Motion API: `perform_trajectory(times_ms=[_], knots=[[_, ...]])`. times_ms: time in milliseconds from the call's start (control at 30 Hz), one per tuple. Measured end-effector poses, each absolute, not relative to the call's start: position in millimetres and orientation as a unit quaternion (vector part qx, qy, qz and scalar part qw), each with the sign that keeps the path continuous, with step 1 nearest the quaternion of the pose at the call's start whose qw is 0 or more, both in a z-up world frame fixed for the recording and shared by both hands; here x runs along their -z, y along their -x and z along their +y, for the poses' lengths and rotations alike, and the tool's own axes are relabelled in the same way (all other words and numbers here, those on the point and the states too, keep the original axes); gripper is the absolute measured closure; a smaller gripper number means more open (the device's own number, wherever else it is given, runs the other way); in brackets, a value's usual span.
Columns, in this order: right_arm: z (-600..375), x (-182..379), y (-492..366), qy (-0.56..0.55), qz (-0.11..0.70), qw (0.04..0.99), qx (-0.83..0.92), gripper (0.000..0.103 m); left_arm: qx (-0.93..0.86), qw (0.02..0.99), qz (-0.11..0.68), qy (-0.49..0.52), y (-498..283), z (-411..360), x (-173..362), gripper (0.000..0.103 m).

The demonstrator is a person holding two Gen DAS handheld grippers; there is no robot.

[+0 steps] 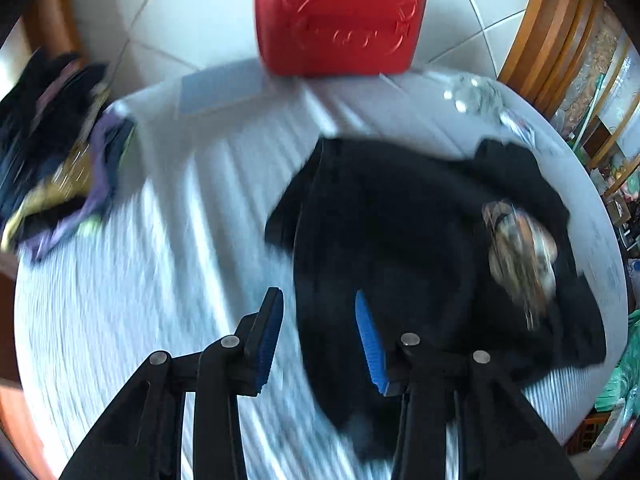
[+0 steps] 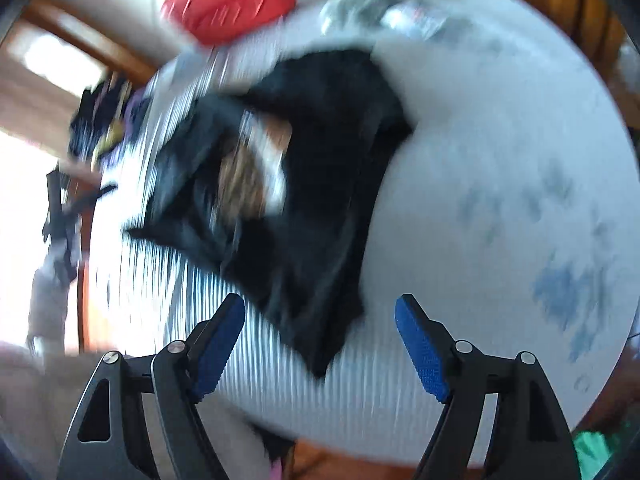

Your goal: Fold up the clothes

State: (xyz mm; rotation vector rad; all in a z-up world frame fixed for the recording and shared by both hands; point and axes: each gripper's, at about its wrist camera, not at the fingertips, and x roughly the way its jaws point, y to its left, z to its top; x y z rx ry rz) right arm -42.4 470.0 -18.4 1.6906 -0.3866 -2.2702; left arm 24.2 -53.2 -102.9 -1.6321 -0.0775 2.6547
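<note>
Blue ribbed pads are showing at the bottom of both views, on black tongs pointing steeply down at a round tabletop [image 1: 100, 300] covered in a pale striped cloth. Both pictures are smeared by motion blur.

In the left wrist view, the left tongs [image 1: 320, 332] are standing partly spread with nothing gripped; one pad is hanging over the striped cloth, the other over the near edge of the black garment [image 1: 400, 220], which is lying loosely bunched across the centre and right of the frame. A printed patch [image 1: 520, 256], brown and pale, is showing on the garment's right side. At the left edge a heap of other clothes [image 1: 56, 160], dark with purple and yellow, is sitting well apart from the garment. Farther up, a red plastic case [image 1: 340, 16] is standing at the tabletop's far rim, with white floor tiles behind it.

In the right wrist view, the right tongs [image 2: 320, 344] are spread wide and released, the garment's [image 2: 320, 168] nearest corner hanging just between and above the pads without touching either. The heap [image 2: 104, 124] is lying at the upper left, the red case [image 2: 228, 4] at the top. A blurred sleeve [image 2: 32, 380] is filling the lower left corner.
</note>
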Motion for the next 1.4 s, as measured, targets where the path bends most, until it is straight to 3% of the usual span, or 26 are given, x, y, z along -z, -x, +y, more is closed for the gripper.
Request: perform_trajectory(times_ms=[100, 300, 667, 767, 833, 867, 1000, 1100, 1233, 1333, 1367, 1400], knots=[[463.2, 14.5, 93.8, -0.549, -0.14, 0.122, 0.815, 0.037, -0.854, 0.028, -0.01, 0.519, 36.5, -46.5, 110.5, 0.065], [443.1, 47.6, 220.9, -0.545, -0.112, 0.111, 0.824, 0.037, -0.838, 0.042, 0.005, 0.544, 117.7, -53.3, 151.2, 0.065], [449.1, 129.3, 334.6, -0.621, -0.128, 0.12, 0.764, 0.035, -0.821, 0.054, 0.007, 0.568, 177.7, -59.6, 198.9, 0.063], [434.6, 135.6, 337.6, -0.619, -0.112, 0.138, 0.765, 0.092, -0.824, 0.047, 0.014, 0.565, 182.0, -54.7, 196.5, 0.067], [420.0, 125.4, 332.8, -0.598, -0.063, 0.139, 0.787, 0.093, -0.836, 0.039, 0.016, 0.547, 176.3, -50.5, 187.5, 0.083], [411.8, 109.1, 323.2, -0.566, -0.033, 0.146, 0.811, 0.093, -0.844, 0.032, 0.014, 0.535, 171.5, -51.1, 180.3, 0.085], [394.5, 35.9, 243.6, -0.41, 0.063, 0.215, 0.884, 0.093, -0.859, 0.028, 0.001, 0.511, 147.9, -55.8, 159.5, 0.086], [391.1, 32.3, 187.8, -0.438, 0.089, 0.256, 0.857, 0.091, -0.854, 0.043, 0.007, 0.518, 130.2, -51.9, 159.3, 0.086], [410.2, 72.1, 140.0, -0.552, 0.073, 0.229, 0.799, 0.083, -0.845, 0.051, 0.004, 0.532, 121.5, -49.8, 166.0, 0.085], [436.7, 67.8, 146.7, -0.549, 0.018, 0.182, 0.815, 0.082, -0.841, 0.047, -0.006, 0.539, 120.3, -50.1, 167.3, 0.085], [448.3, 62.9, 155.3, -0.54, -0.016, 0.169, 0.824, 0.075, -0.841, 0.047, -0.007, 0.54, 120.5, -49.5, 167.7, 0.085], [455.9, 60.4, 164.5, -0.535, -0.041, 0.16, 0.829, 0.059, -0.84, 0.046, -0.009, 0.54, 120.6, -48.9, 168.1, 0.085]])
